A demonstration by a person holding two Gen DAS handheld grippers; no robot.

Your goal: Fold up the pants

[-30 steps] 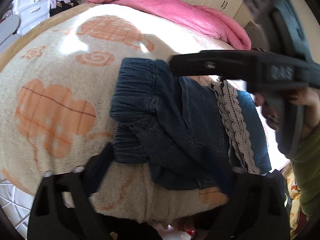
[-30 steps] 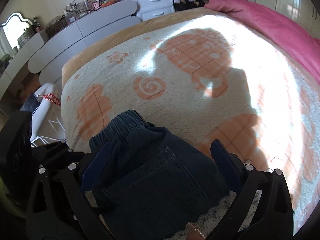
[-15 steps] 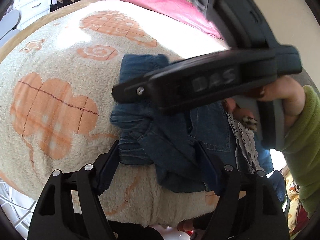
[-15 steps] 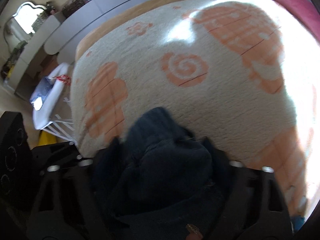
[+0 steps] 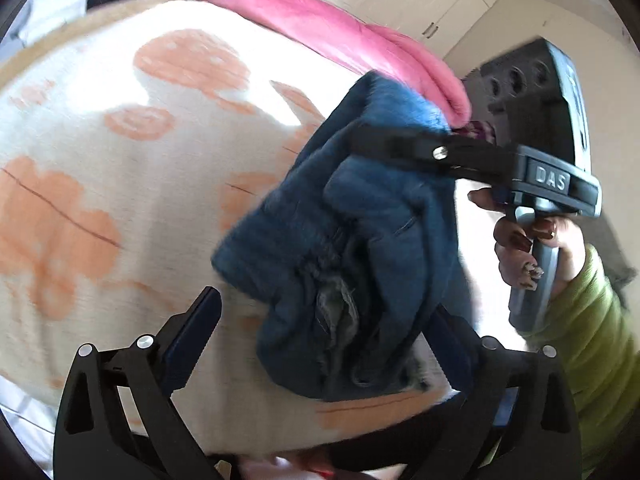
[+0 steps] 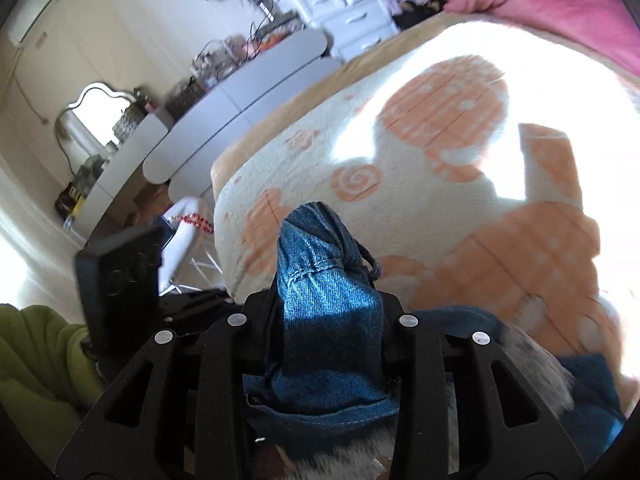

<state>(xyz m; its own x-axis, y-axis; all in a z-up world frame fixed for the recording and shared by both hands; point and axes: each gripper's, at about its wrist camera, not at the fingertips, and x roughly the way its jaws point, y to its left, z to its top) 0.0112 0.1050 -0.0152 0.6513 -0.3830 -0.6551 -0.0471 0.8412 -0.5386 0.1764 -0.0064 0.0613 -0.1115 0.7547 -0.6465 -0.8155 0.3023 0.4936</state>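
Observation:
The blue denim pants (image 5: 360,248) hang in a loose bunch above the blanket, with a lace-trimmed part trailing at the lower right of the right wrist view. My right gripper (image 6: 328,316) is closing its jaws on a gathered wad of the denim (image 6: 320,280), and the pads press on it. In the left wrist view the right gripper (image 5: 368,142) grips the top of the bunch, a hand (image 5: 532,248) on its handle. My left gripper (image 5: 320,344) is opening its jaws wide. The bunch's lower end sags between them, close to the right finger (image 5: 452,344) and not pinched.
A cream blanket with orange shapes (image 5: 100,160) covers the bed. A pink duvet (image 5: 320,28) lies along its far side. Beyond the bed's foot stand white drawers (image 6: 344,4), a long grey dresser (image 6: 240,92) and a mirror (image 6: 92,112). A green sleeve (image 5: 592,340) is at right.
The pants lay folded flat on the blanket; now the right gripper has shut on them and lifted them into a bunch. The left gripper's jaws stand wider apart.

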